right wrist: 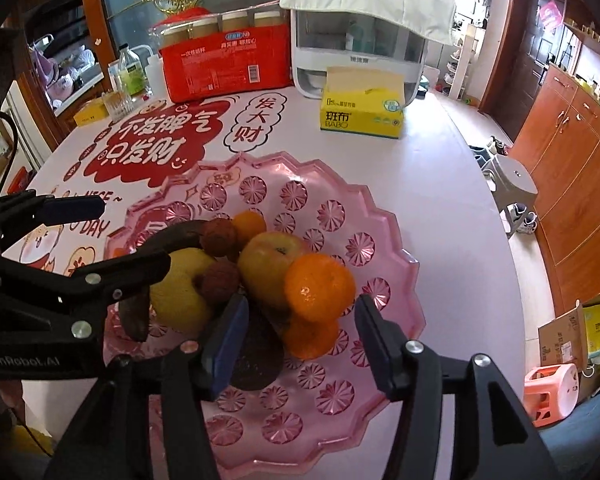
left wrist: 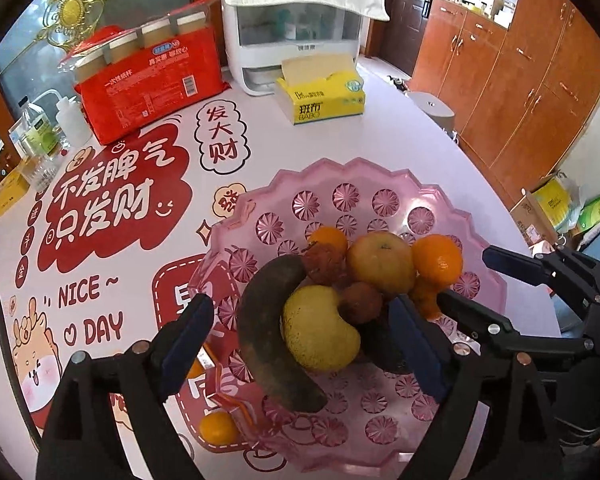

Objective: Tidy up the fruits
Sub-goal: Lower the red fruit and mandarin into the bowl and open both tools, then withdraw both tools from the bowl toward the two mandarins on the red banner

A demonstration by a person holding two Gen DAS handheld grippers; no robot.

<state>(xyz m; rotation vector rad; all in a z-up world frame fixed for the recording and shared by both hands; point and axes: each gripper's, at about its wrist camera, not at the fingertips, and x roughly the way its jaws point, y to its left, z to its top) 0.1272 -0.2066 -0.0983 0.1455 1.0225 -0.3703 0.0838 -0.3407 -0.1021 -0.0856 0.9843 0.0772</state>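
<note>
Fruits (left wrist: pixel 380 264) lie heaped in the pink plastic bowl (left wrist: pixel 380 200), a stray tangerine (left wrist: pixel 219 427) on the table just outside its near-left rim, nearer the empty, wide-open left gripper (left wrist: pixel 304 344); the right gripper (right wrist: pixel 300 336) stands apart, ungripping.

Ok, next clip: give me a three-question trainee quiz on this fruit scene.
1. True or false: the left tool is clamped on the dark banana.
2. Which lies outside the pink bowl, on the table? A) the apple B) a small orange C) the yellow pear
3. What yellow item stands in front of the white appliance?

Key: 1 false, its fingers stand apart, pressing nothing. 2 B. 3 the tissue box.
</note>
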